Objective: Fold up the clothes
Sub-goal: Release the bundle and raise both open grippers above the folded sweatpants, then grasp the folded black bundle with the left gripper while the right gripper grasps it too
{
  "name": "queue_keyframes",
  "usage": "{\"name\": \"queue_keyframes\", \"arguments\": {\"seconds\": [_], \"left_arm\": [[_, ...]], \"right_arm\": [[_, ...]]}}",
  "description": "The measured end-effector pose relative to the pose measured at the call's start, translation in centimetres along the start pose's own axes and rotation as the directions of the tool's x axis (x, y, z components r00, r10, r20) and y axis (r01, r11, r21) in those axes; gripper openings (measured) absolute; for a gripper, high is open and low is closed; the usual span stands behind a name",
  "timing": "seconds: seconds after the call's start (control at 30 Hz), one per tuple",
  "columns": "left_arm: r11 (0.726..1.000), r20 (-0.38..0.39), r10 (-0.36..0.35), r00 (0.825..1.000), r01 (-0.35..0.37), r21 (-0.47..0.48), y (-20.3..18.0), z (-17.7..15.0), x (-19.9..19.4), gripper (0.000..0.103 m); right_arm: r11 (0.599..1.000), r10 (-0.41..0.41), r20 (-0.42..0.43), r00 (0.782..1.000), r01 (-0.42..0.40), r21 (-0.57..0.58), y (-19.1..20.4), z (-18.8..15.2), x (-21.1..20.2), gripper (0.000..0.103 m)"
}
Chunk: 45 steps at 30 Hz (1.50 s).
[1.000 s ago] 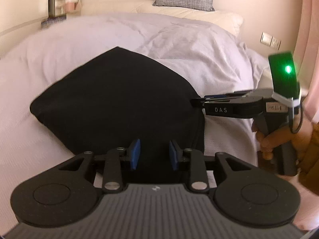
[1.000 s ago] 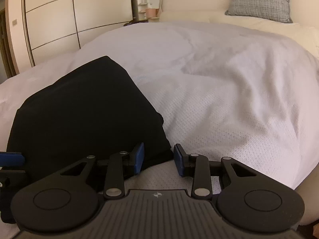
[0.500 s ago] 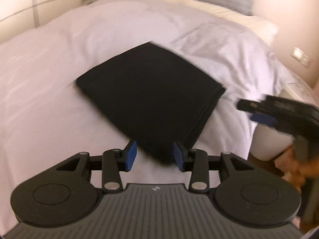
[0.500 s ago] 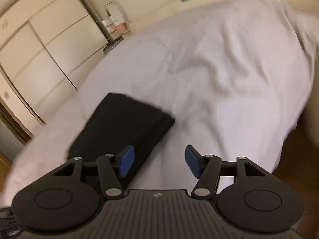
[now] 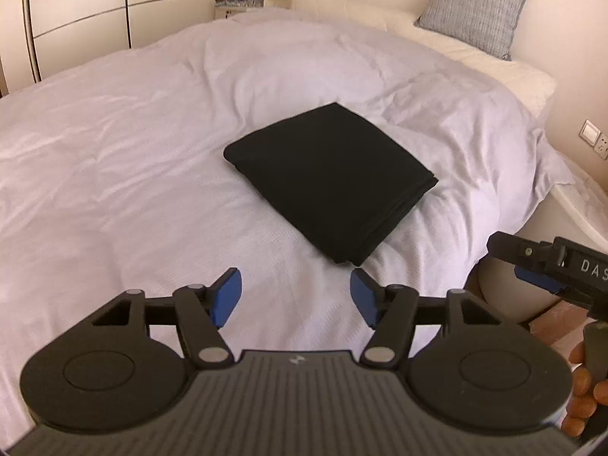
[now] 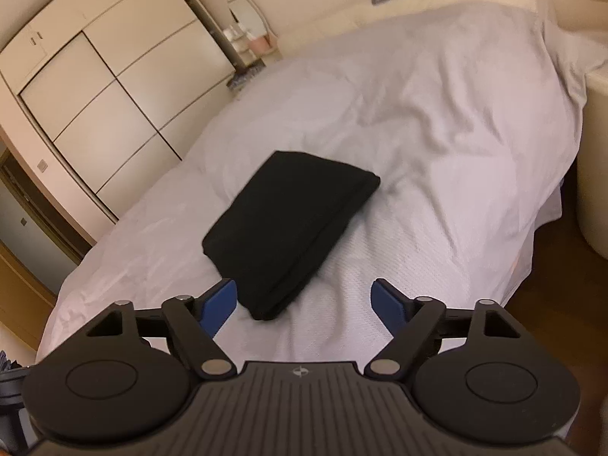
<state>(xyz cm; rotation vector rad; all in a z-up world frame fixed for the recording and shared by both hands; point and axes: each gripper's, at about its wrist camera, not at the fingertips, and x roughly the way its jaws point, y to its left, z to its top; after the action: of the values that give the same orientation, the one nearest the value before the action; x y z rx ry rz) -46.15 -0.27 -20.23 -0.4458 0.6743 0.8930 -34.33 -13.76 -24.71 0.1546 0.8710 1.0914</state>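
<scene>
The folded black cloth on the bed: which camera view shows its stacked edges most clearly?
The left wrist view. There the folded black cloth lies sharp and fully visible on the white bedspread, its layered edges showing along the near right side. The right wrist view shows it slightly blurred, one corner behind a blue fingertip.

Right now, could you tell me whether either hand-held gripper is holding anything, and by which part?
Nothing is held. The left hand-held gripper and right hand-held gripper are opening, empty; the folded black garment lies free on the bed.
</scene>
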Motion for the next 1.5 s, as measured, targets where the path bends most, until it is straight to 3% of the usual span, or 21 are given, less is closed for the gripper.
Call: {"name": "queue_keyframes", "arguments": {"seconds": [0.47, 0.9, 1.13, 1.3, 1.4, 1.5], "left_arm": [[1.0, 0.086, -0.011, 0.996, 0.009, 0.014, 0.7, -2.2, -5.8, 0.065], [1.0, 0.116, -0.007, 0.993, 0.007, -0.005, 1.7, -2.7, -7.4, 0.067], [1.0, 0.069, -0.004, 0.998, 0.005, -0.016, 2.1, -2.6, -5.3, 0.068], [0.995, -0.002, -0.057, 0.998, 0.056, -0.088, 3.7, -2.0, -1.8, 0.071], [0.978, -0.055, -0.114, 0.992, 0.102, -0.18, 5.3, -1.1, 1.1, 0.071], [0.943, -0.081, -0.194, 0.978, 0.164, -0.288, 7.0, 0.3, 4.4, 0.071]], "right_arm": [[0.996, -0.004, 0.053, 0.999, 0.009, -0.086, 3.9, -2.2, -4.9, 0.087], [0.991, 0.028, 0.051, 0.998, -0.021, -0.133, 5.9, -3.2, -5.8, 0.088], [0.995, 0.034, 0.017, 0.999, -0.032, -0.094, 4.7, -3.3, -4.1, 0.089], [0.998, 0.054, -0.028, 0.998, -0.054, -0.011, 2.5, -3.3, -1.4, 0.089], [0.99, 0.118, -0.073, 0.99, -0.111, 0.088, 0.5, -3.3, 1.0, 0.089], [0.949, 0.227, -0.079, 0.971, -0.202, 0.24, -1.8, -2.7, 3.5, 0.089]]}}
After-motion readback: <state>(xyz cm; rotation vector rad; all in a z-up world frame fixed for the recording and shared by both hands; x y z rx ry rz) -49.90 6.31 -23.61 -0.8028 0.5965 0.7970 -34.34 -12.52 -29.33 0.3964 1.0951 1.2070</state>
